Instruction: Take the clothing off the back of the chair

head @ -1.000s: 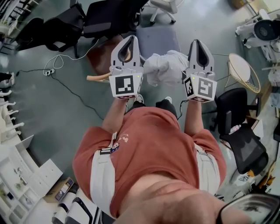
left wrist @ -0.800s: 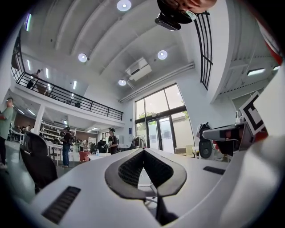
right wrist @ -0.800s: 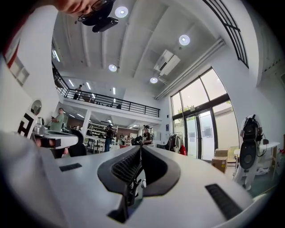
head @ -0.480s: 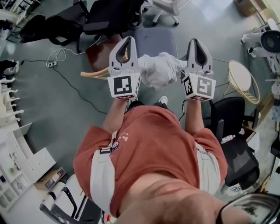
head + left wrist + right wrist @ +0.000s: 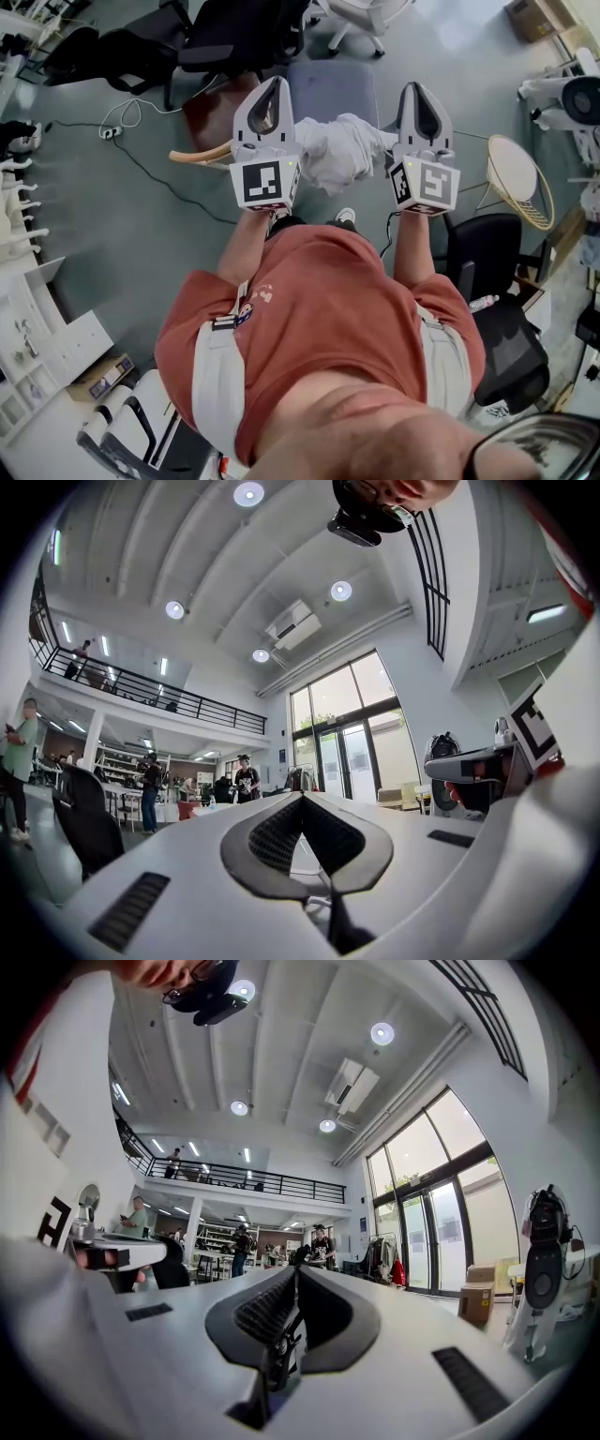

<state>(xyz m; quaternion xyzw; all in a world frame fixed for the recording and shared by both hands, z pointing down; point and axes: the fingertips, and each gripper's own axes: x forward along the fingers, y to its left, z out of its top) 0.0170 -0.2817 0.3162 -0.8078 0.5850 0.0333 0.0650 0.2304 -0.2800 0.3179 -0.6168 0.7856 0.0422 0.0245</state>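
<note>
In the head view a bunched white garment (image 5: 336, 152) hangs at hand height between my two grippers, touching the inner sides of both bodies. It is nowhere near either set of tips, and what holds it is hidden. My left gripper (image 5: 276, 81) points forward with its jaws together and nothing between them. My right gripper (image 5: 419, 87) is shut and empty too. Both the left gripper (image 5: 302, 797) and the right gripper (image 5: 292, 1269) look level across a large hall, and no cloth shows in either view. A brown chair (image 5: 217, 117) with a tan curved backrest (image 5: 200, 154) stands below the left gripper.
A grey padded stool (image 5: 333, 86) lies ahead between the grippers. Black office chairs (image 5: 234, 37) stand beyond it and another black office chair (image 5: 497, 281) at the right. A round wire basket (image 5: 521, 180) is at the right, cables (image 5: 122, 131) cross the floor at the left, and white shelving (image 5: 37, 366) is at the lower left.
Both grippers and the white garment have shifted slightly left together, and the floor and chairs have slid a little in the head view. Both pairs of jaws stay together.
</note>
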